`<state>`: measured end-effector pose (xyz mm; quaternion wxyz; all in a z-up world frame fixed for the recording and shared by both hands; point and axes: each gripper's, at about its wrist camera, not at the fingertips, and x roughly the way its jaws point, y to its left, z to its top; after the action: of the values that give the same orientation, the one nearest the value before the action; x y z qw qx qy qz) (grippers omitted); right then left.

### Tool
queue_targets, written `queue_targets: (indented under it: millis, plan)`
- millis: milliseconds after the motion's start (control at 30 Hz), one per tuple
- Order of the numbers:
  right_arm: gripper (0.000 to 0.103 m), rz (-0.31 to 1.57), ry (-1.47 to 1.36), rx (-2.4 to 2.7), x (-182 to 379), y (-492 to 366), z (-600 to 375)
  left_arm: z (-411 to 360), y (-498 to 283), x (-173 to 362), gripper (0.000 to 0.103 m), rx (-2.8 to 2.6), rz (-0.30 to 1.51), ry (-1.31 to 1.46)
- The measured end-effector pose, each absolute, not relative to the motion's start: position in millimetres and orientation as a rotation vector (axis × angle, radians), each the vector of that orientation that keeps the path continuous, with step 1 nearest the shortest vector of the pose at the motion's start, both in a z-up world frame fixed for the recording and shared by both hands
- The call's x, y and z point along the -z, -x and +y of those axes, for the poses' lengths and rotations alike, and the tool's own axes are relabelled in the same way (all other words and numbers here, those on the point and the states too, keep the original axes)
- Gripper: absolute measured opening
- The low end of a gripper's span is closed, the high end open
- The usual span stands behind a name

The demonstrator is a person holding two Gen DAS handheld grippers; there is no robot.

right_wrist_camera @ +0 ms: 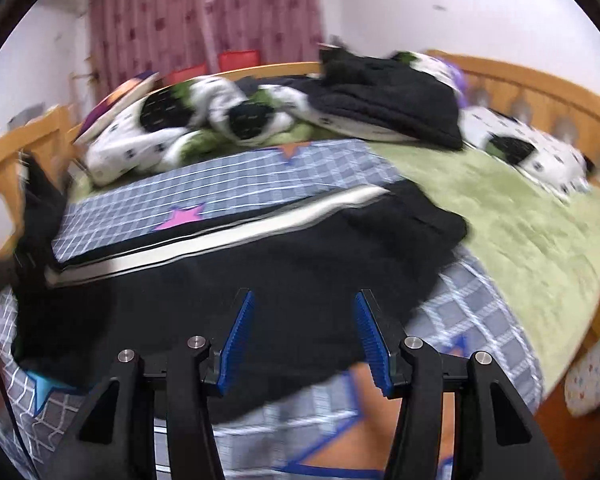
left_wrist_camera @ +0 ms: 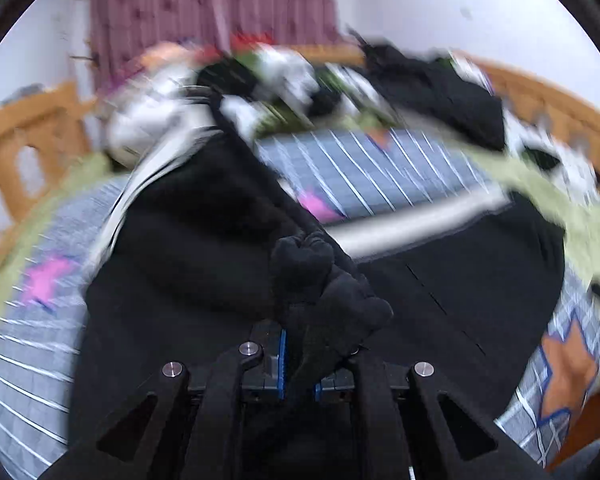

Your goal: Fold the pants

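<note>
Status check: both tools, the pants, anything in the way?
Left tool shut on a bunch of the black pants. Right tool open, empty, above the pants. Dark clothes pile farther back on the bed, clear of the fold.

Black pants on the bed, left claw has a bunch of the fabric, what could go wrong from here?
1. The left claw pinches only a small wad of the black pants, so the cloth may slip out.
2. The right claw hangs open over the pants, pinning nothing, so the layers with the white stripe may drag askew.
</note>
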<state>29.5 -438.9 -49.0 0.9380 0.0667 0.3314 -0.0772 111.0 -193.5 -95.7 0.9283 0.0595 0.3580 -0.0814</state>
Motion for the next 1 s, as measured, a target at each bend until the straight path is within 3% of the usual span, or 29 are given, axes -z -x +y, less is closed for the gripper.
queue_targets:
  millis: [100, 200, 267, 400, 467, 500, 733, 867, 900, 933, 967, 1000]
  plan:
    - [0.052, 0.674, -0.234, 0.199, 52, -18, -476, -226, -111, 139, 0.009, 0.143, 0.828, -0.181]
    - [0.052, 0.66, -0.29, 0.207, 53, -10, -491, -220, -97, 141, 0.013, 0.171, 0.805, -0.201]
    - [0.052, 0.658, -0.283, 0.189, 53, -11, -488, -207, -91, 132, 0.03, 0.257, 0.847, -0.162]
    - [0.052, 0.656, -0.176, 0.141, 54, -20, -459, -160, -66, 104, 0.041, 0.345, 0.878, -0.105]
    - [0.052, 0.677, -0.137, 0.087, 57, -29, -437, -128, -59, 92, 0.06, 0.291, 0.84, -0.098]
    - [0.052, 0.697, -0.13, 0.05, 59, -34, -427, -113, -62, 89, 0.065, 0.256, 0.83, -0.093]
    - [0.052, 0.869, -0.237, -0.247, 64, -93, -345, 5, -56, 70, 0.066, 0.011, 0.835, -0.073]
    - [0.051, 0.905, -0.136, -0.271, 76, -114, -301, 58, -52, 76, 0.066, -0.061, 0.836, 0.034]
    - [0.049, 0.931, -0.108, -0.265, 85, -118, -294, 68, -53, 81, 0.066, -0.079, 0.853, 0.065]
    - [0.039, 0.97, -0.074, -0.244, 100, -122, -285, 75, -53, 84, 0.066, -0.098, 0.867, 0.073]
    - [0.018, 0.995, -0.054, -0.227, 109, -123, -281, 79, -51, 86, 0.066, -0.129, 0.876, 0.062]
    - [0.018, 0.992, -0.029, -0.229, 110, -120, -278, 81, -50, 88, 0.066, -0.158, 0.874, 0.026]
